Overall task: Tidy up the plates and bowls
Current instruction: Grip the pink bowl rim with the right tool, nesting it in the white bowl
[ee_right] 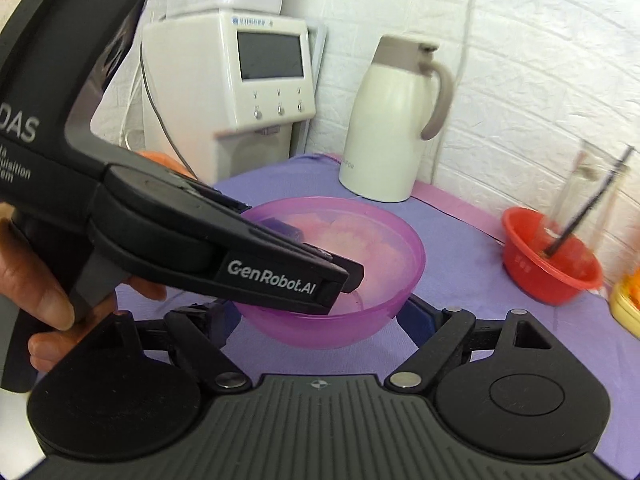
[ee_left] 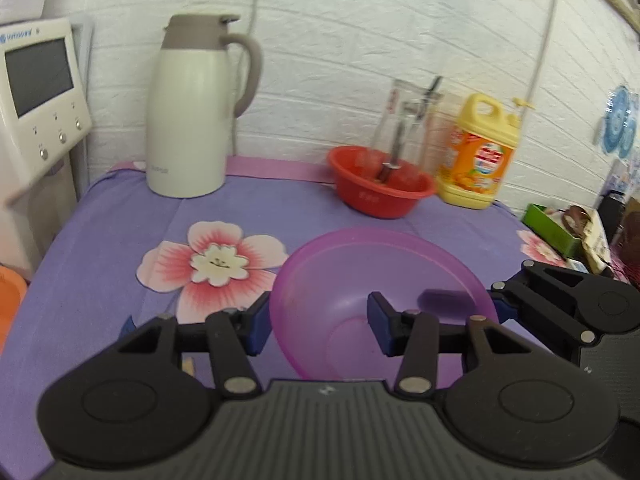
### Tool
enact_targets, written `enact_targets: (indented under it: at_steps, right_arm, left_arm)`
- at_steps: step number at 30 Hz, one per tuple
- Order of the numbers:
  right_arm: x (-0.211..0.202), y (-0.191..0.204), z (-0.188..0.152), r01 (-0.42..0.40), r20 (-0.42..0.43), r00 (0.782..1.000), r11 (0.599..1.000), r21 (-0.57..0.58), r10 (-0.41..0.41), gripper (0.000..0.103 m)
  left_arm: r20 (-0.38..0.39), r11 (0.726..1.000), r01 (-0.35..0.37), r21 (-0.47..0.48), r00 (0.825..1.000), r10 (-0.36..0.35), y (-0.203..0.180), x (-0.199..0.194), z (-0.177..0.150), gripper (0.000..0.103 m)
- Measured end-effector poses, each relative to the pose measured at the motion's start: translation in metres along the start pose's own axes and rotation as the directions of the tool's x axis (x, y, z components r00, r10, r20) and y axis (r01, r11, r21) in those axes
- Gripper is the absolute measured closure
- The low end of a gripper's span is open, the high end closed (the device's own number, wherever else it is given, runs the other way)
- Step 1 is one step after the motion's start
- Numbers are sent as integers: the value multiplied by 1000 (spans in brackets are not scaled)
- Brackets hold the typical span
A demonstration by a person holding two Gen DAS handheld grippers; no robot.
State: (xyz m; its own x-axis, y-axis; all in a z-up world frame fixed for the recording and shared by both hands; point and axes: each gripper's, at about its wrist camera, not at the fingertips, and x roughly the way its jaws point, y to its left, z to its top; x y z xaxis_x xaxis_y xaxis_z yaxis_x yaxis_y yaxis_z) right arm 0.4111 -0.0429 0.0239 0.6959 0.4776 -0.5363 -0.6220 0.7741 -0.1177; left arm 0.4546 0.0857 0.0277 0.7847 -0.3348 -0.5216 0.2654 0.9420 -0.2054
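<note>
A translucent purple bowl (ee_left: 380, 280) (ee_right: 372, 248) stands upright on the purple flowered cloth. My left gripper (ee_left: 318, 326) is open and straddles the bowl's left rim, one blue pad outside, the other inside. In the right wrist view the left gripper body (ee_right: 280, 272) reaches over the bowl from the left. My right gripper (ee_right: 320, 316) is open, its fingers spread on both sides of the bowl's near wall; it also shows in the left wrist view (ee_left: 560, 304) at the bowl's right side. A red bowl (ee_left: 380, 188) (ee_right: 548, 264) holding glasses stands behind.
A white thermos jug (ee_left: 192, 120) (ee_right: 392, 124) stands at the back left. A yellow detergent bottle (ee_left: 480, 152) stands right of the red bowl. A white water dispenser (ee_right: 240, 80) is off the table's left. Boxes (ee_left: 560, 228) lie at the right edge.
</note>
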Motion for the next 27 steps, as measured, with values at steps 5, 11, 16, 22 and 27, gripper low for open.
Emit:
enact_targets:
  at_steps: [5,11,16,22,27]
  right_arm:
    - [-73,12,-20,12,-3,1000,998,59,-12,0]
    - [-152,30,-67,68,-46,997,995,68,-65,0]
    - [-194,39,-111,112,-111,989,990,87,-102,0]
    - [-214,39,-148,135,-134,984,981,136,-117,0]
    - [-222,39,-165,144,-117,985,977,156,-127,0]
  left_arm:
    - [-27,993,109,49,994,-107,-51,-44,-25,53]
    - [-79,973,224,64,973,-219,-110,-75,-74,53]
    - [-130,957,278,85,955,-266,-158,-84,-119,53]
    - [-172,951,283,123,950,-260,-191,-85,-146,53]
    - [-149,953,218,210,971,-190,-205,-85,-154,53]
